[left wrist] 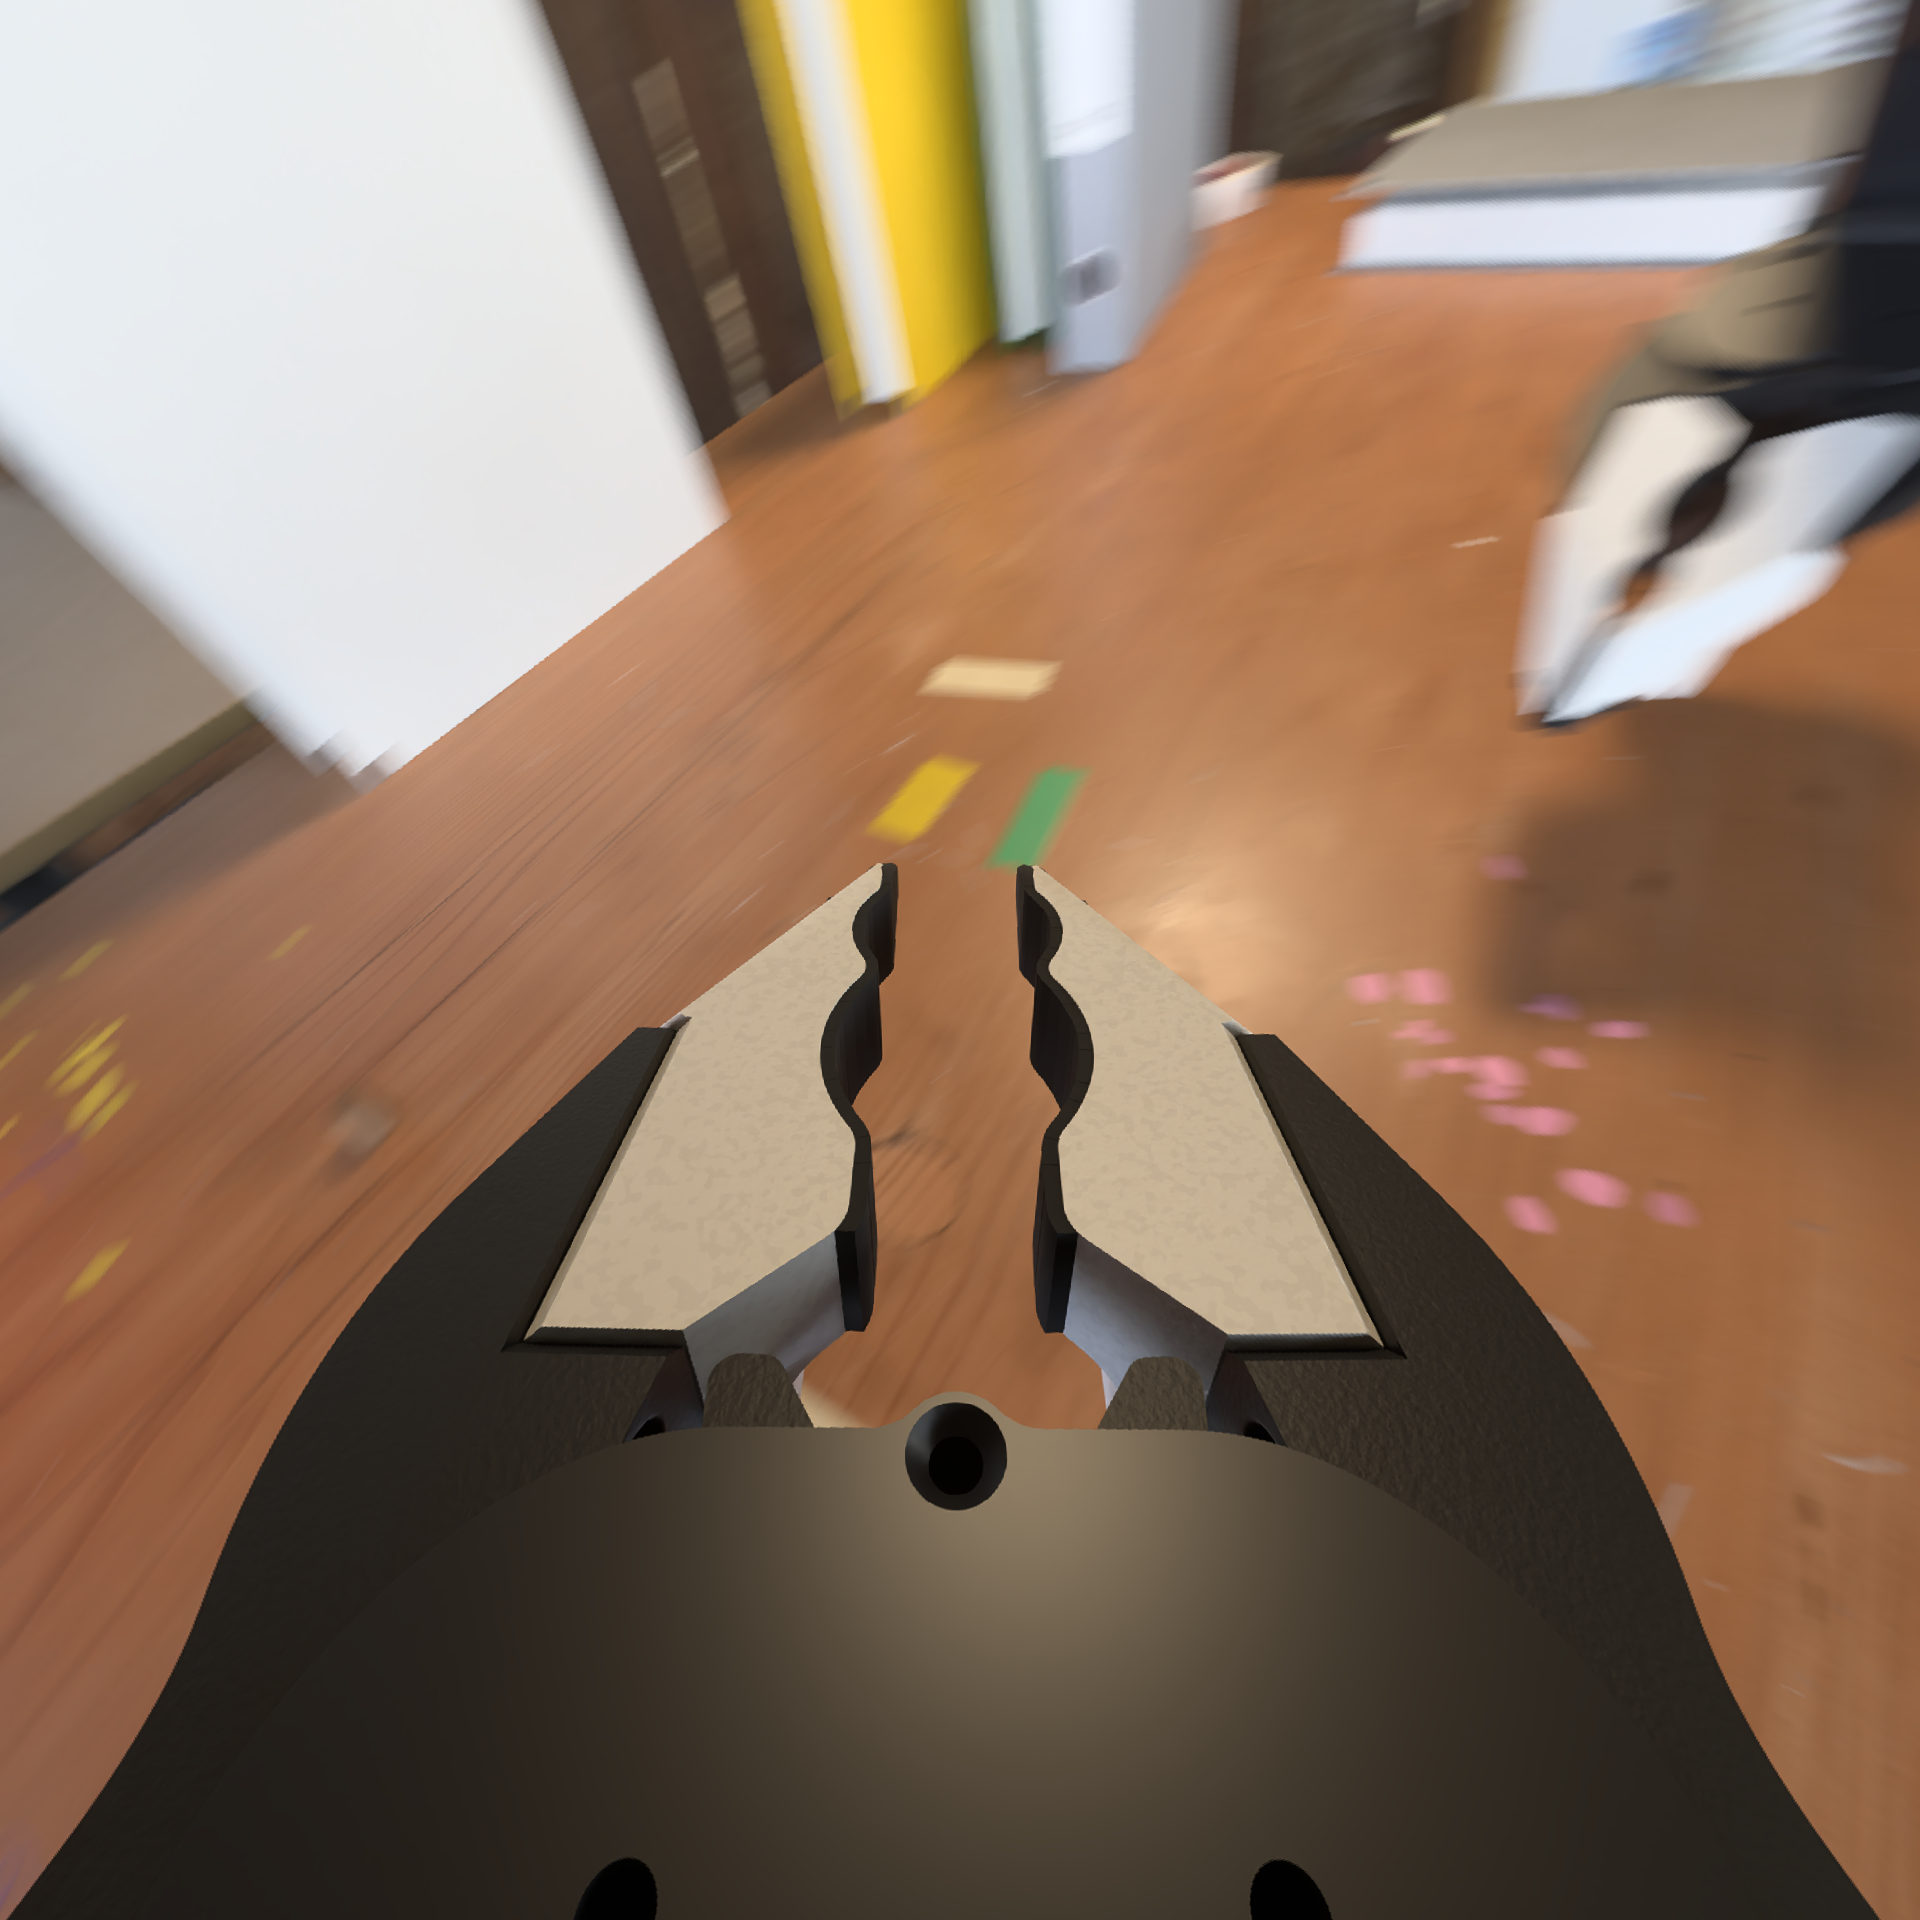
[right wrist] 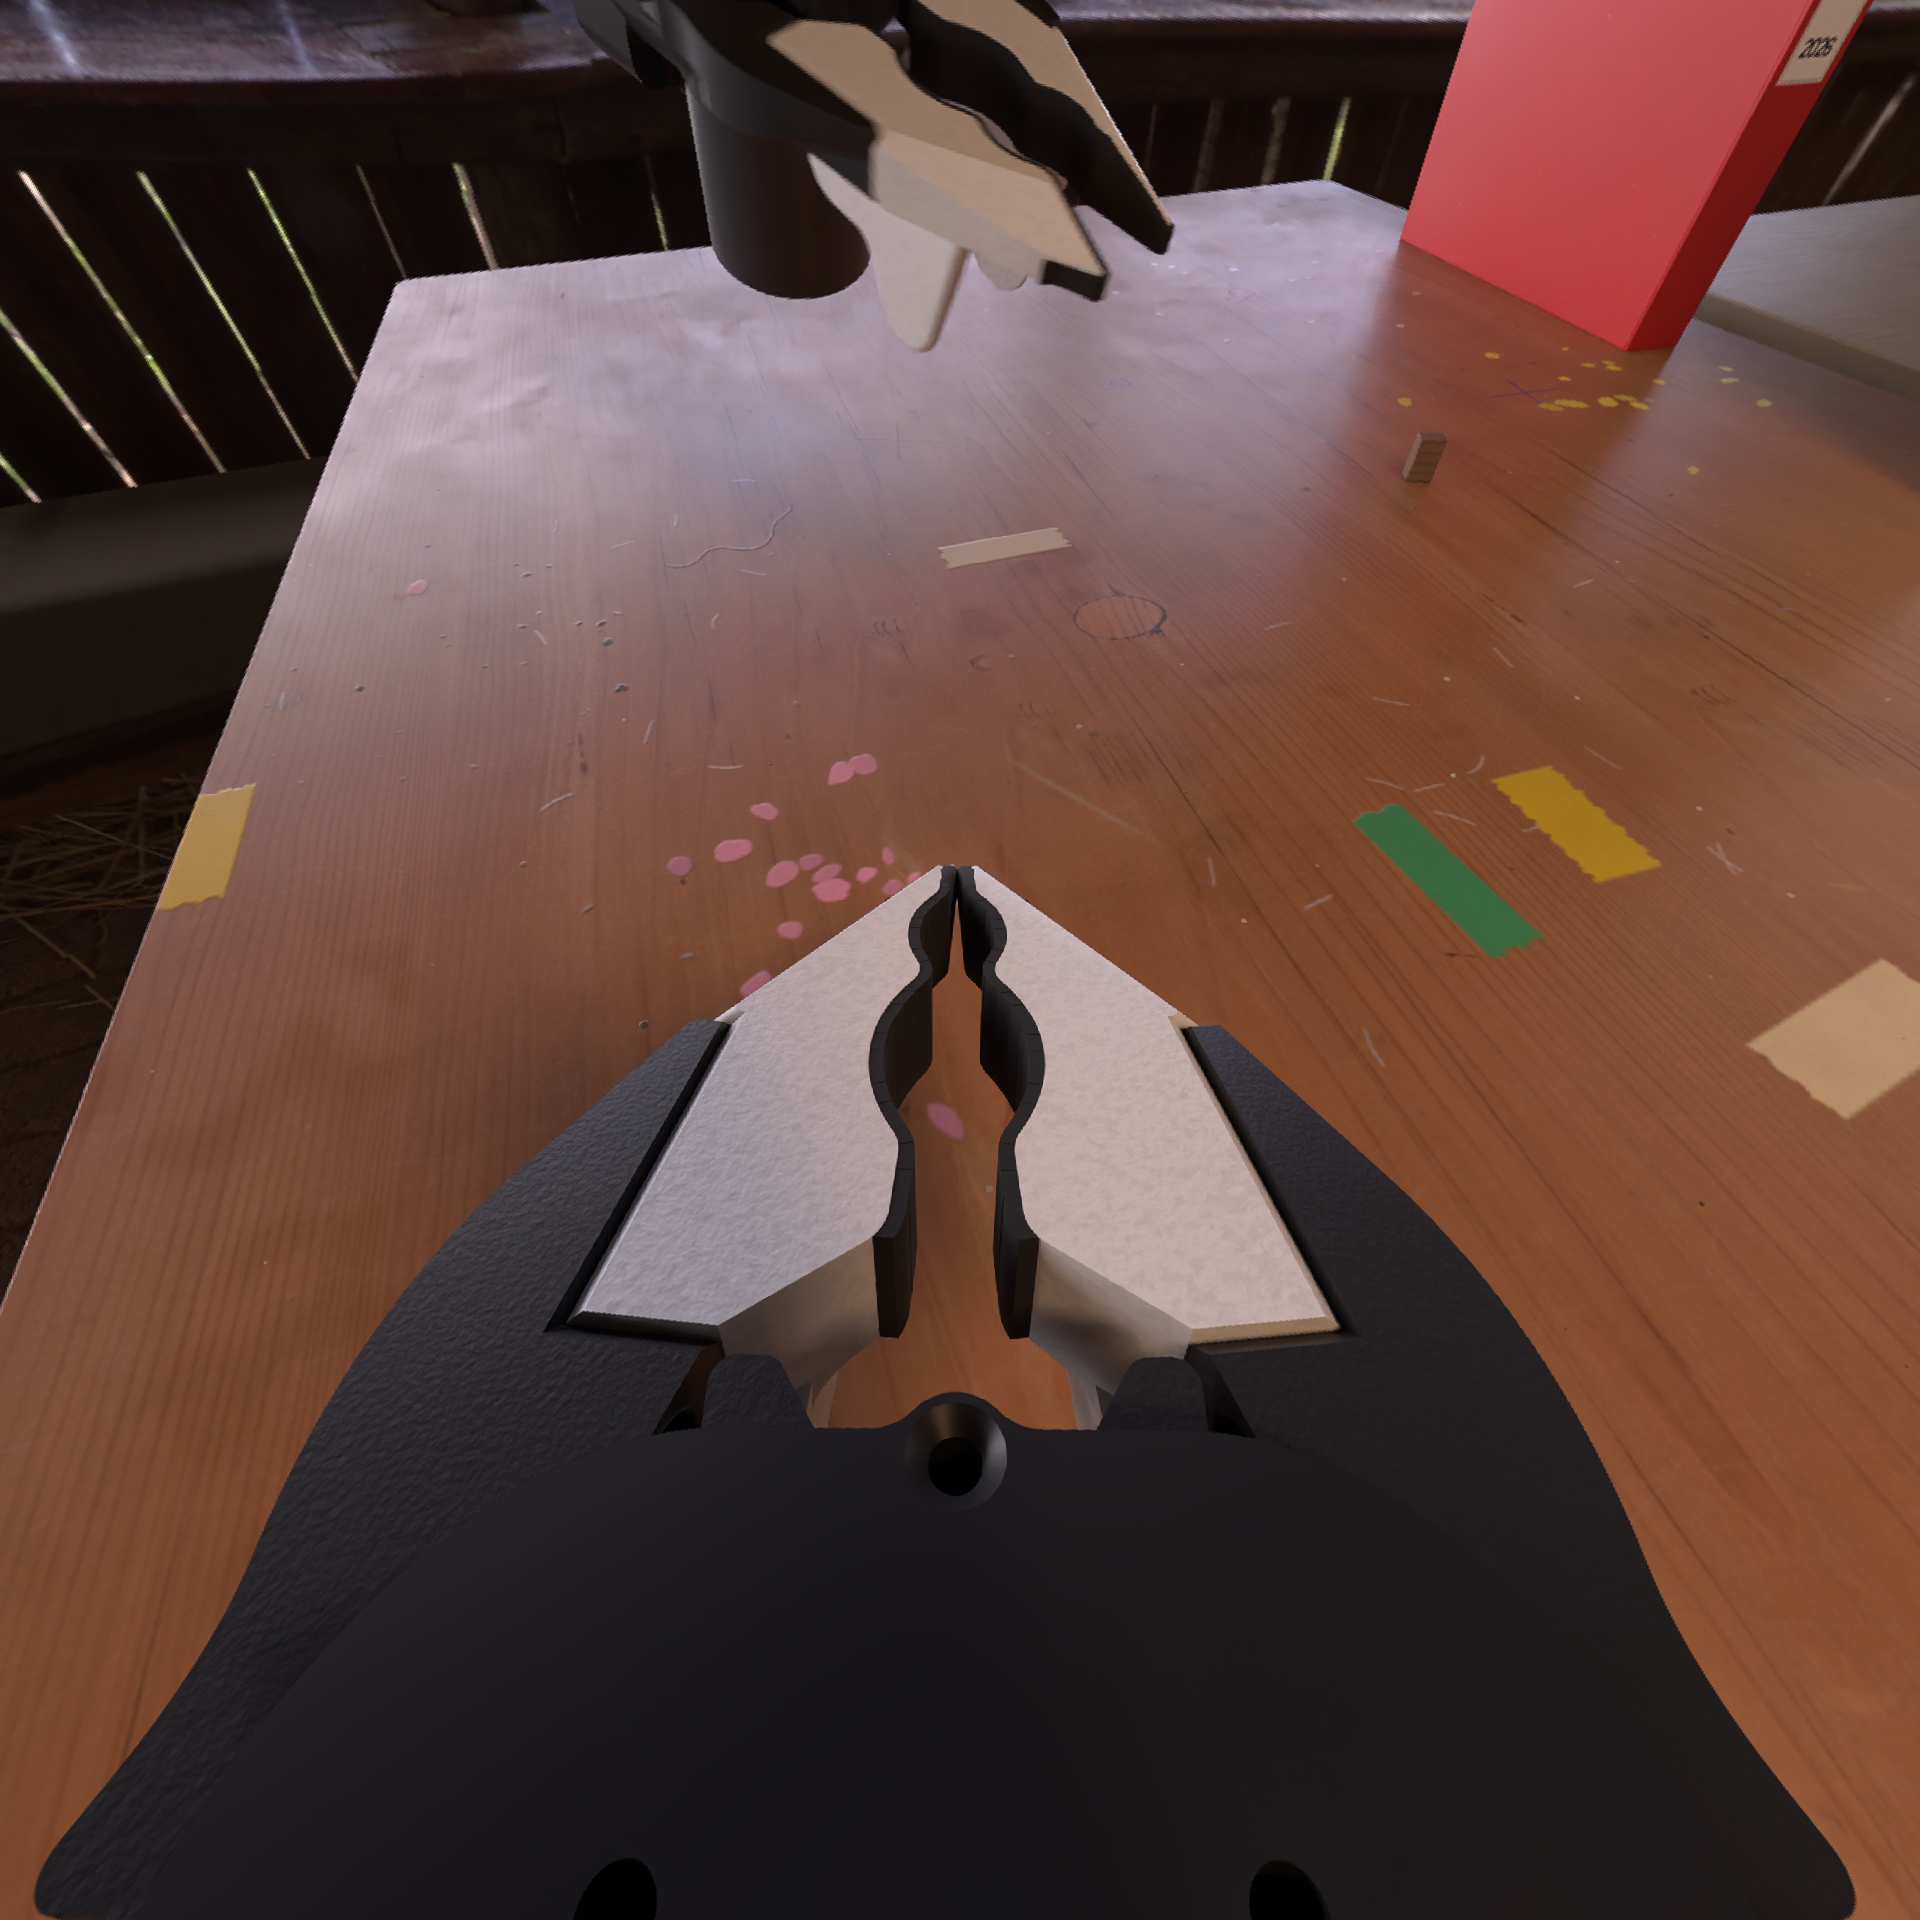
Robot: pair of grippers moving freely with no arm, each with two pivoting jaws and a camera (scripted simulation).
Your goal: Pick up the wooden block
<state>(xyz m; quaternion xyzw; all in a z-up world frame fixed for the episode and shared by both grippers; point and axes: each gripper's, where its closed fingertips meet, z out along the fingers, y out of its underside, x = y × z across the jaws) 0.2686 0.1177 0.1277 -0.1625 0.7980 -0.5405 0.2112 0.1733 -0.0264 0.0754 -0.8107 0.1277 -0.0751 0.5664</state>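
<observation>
The wooden block point(right wrist: 1423, 457) is small and brown and stands on the wooden table point(right wrist: 623, 436) at the far right, near yellow paint specks. In the blurred left wrist view a small brown shape point(left wrist: 358, 1122) at the left beside yellow specks looks like the same block. My left gripper point(left wrist: 956, 873) is open and empty, above the table, with the block well off to its left. It also shows at the top of the right wrist view point(right wrist: 1132, 260). My right gripper point(right wrist: 956, 873) is shut and empty, far from the block; it shows blurred in the left wrist view point(left wrist: 1683, 582).
A red board point(right wrist: 1621, 156) leans at the table's far right corner. Flat tape strips lie on the table: green point(right wrist: 1444, 883), yellow point(right wrist: 1574, 821), tan point(right wrist: 1849, 1039) and tan point(right wrist: 1003, 548). Pink paint spots point(right wrist: 810, 873) lie near my right fingertips. The table's left edge point(right wrist: 208, 847) drops off.
</observation>
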